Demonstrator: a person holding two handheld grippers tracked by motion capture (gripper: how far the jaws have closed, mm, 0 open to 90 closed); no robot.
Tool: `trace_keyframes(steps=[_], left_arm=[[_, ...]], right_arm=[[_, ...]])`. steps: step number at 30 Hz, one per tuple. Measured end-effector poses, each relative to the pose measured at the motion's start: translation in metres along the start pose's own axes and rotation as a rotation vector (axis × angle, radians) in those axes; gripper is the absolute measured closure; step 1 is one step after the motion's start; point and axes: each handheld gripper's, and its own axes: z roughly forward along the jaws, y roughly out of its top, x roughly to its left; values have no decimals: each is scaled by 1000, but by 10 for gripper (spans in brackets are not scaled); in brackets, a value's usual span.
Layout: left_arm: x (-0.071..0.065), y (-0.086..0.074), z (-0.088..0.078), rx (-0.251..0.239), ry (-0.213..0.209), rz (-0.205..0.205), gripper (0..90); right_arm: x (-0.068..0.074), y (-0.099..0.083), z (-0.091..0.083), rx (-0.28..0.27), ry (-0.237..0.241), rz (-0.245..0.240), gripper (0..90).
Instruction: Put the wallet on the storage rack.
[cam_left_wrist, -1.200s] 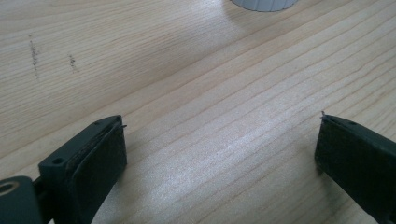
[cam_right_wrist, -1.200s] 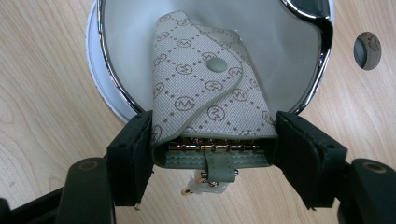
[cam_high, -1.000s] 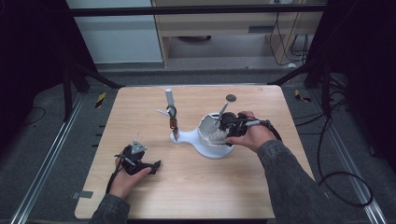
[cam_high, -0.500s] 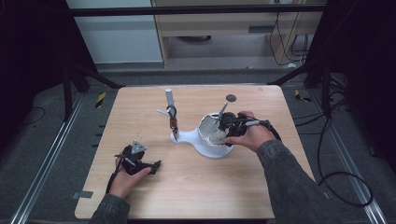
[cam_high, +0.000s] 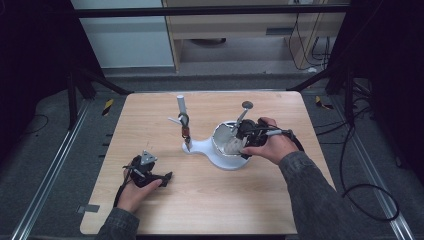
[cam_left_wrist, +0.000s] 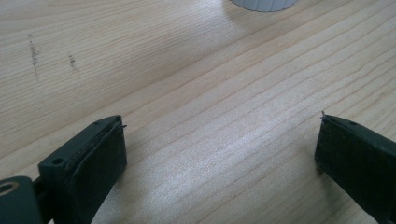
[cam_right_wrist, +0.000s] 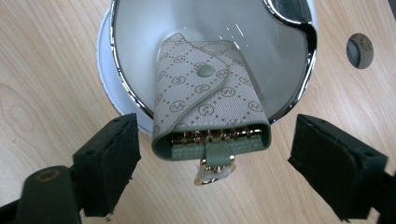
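Observation:
A pale green patterned key case (cam_right_wrist: 210, 107) lies tilted in the chrome-rimmed white bowl (cam_right_wrist: 299, 28), its open end with gold hooks resting over the near rim. My right gripper (cam_right_wrist: 214, 135) stands around that end. Its jaws have just been opening, and both pads are clear of the case. From above, the right gripper (cam_high: 246, 134) sits at the bowl's (cam_high: 220, 142) right side. My left gripper (cam_high: 162, 177) rests on the wooden table (cam_high: 280, 200) at the front left. The left gripper (cam_left_wrist: 222, 121) is open, with bare wood between its jaws.
The bowl is part of a white stand (cam_high: 200, 147) with an upright pole (cam_high: 181, 107), where a small brown item (cam_high: 185, 131) hangs from a hook. A small round grey disc (cam_right_wrist: 359, 50) lies beyond the bowl. Dark frame bars and cables surround the table.
Both hands keep their places. The high view is too distant to show a clear difference at the right gripper's jaws.

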Motion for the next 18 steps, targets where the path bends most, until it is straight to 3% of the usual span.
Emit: trace_keyframes(steps=[3,11,18], left_arm=[[0,0,0,0,0,-1,13],[0,0,0,2,-2,0,10],[0,1,1,2,-3,0,9]], right_arm=[[0,-4,-5,-41,19,25,118],[1,-19,-9,-54,7,51,95],[0,-38,-18,-116,1,102,76]])
